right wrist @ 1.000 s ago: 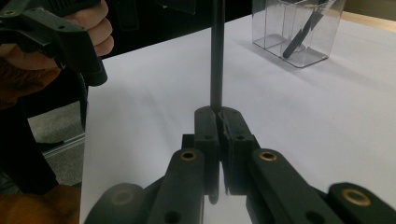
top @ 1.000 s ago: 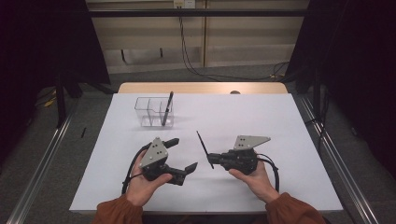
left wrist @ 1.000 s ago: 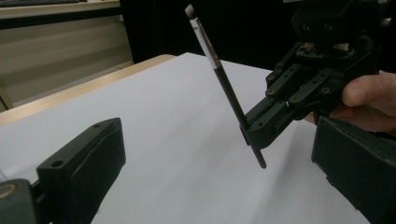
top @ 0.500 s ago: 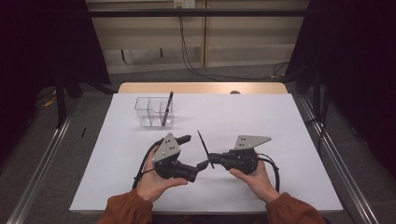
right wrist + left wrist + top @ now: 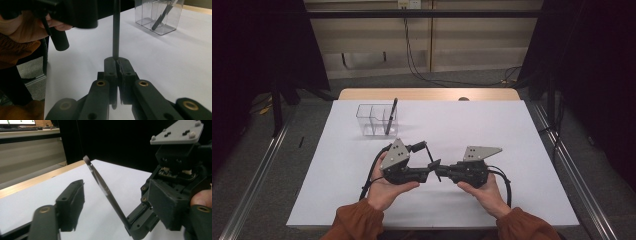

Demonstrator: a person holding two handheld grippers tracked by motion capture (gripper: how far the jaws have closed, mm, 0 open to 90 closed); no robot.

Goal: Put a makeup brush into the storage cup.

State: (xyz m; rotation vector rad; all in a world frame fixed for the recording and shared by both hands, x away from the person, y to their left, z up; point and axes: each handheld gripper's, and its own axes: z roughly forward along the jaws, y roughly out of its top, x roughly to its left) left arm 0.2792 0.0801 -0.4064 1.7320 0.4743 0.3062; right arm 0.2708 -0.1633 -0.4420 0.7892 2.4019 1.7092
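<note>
right tool: clamped on black pen | left tool: jaws apart around pen

The left gripper has swung in from the left and now sits tip to tip with the right gripper, its open jaws on either side of the pen clamped there.
</note>
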